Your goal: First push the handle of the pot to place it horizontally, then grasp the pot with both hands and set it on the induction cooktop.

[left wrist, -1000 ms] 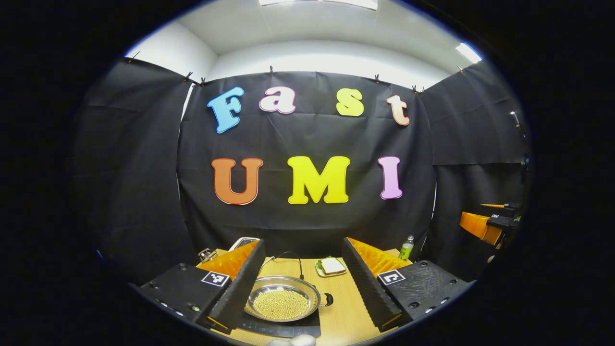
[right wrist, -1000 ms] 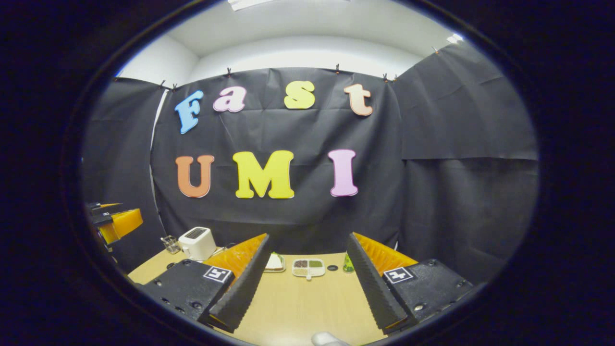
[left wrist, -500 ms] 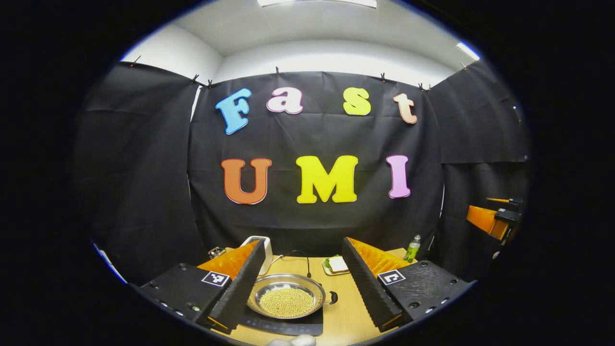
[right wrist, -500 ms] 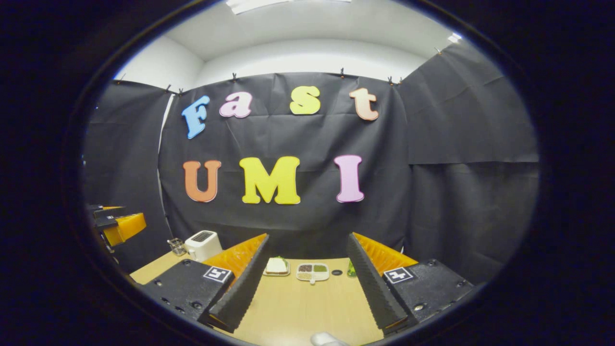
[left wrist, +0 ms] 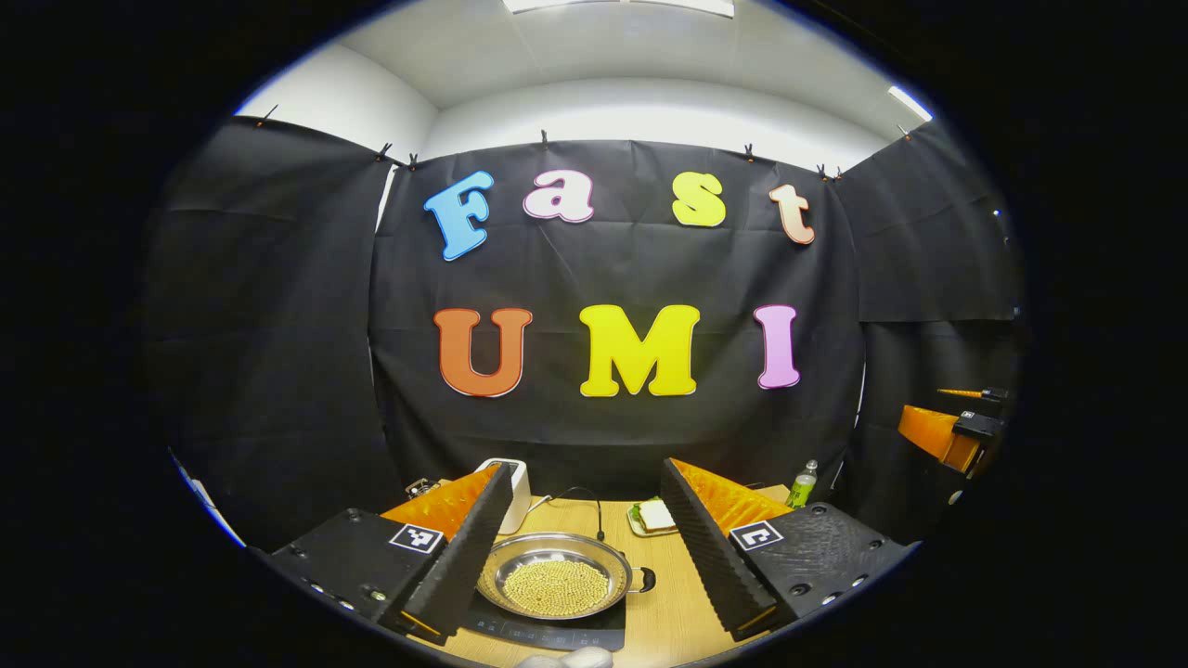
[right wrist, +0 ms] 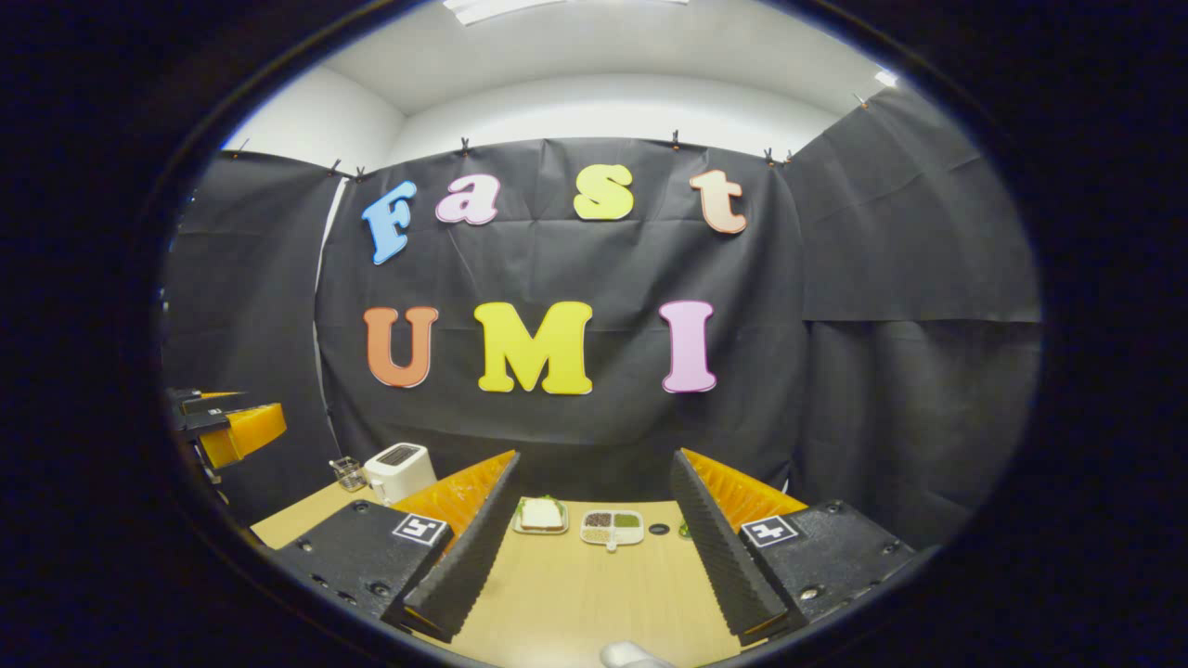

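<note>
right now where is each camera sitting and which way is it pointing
Left gripper view: rides on the left gripper, facing the booth's back wall over the pot of beans on the induction cooktop; its own two open fingers frame the pot.
Right gripper view: rides on the right gripper, facing the same wall over bare table; its own open fingers show, with the left gripper far left.
Shared: the toaster, the sandwich plate and the table.

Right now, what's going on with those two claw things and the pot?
Left gripper open, holding nothing. Right gripper open over bare table. Pot of beans sits on the cooktop, handle sideways. Nothing in the way.
</note>
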`<move>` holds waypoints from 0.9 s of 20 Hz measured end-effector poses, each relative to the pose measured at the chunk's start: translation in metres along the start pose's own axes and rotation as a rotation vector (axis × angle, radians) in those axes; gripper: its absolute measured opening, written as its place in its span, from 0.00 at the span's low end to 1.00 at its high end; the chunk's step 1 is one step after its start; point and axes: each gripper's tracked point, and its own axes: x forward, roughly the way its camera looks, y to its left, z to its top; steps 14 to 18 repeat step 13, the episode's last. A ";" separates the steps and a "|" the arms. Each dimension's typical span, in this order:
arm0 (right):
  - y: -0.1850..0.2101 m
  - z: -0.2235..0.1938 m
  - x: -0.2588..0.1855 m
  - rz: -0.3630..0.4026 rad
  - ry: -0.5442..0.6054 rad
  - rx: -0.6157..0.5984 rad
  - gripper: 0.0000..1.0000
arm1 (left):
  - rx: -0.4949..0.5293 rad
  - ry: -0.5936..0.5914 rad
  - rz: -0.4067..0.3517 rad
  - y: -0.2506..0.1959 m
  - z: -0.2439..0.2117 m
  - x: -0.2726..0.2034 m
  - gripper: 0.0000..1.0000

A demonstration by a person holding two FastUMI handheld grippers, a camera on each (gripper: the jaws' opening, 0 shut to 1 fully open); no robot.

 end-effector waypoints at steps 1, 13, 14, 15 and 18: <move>0.000 0.001 -0.001 -0.003 -0.004 -0.003 1.00 | 0.000 0.004 -0.001 0.001 -0.001 0.000 0.96; -0.006 0.007 -0.012 -0.039 -0.008 0.003 1.00 | 0.003 -0.007 -0.008 0.006 0.004 -0.009 0.96; -0.006 0.007 -0.012 -0.039 -0.008 0.003 1.00 | 0.003 -0.007 -0.008 0.006 0.004 -0.009 0.96; -0.006 0.007 -0.012 -0.039 -0.008 0.003 1.00 | 0.003 -0.007 -0.008 0.006 0.004 -0.009 0.96; -0.006 0.007 -0.012 -0.039 -0.008 0.003 1.00 | 0.003 -0.007 -0.008 0.006 0.004 -0.009 0.96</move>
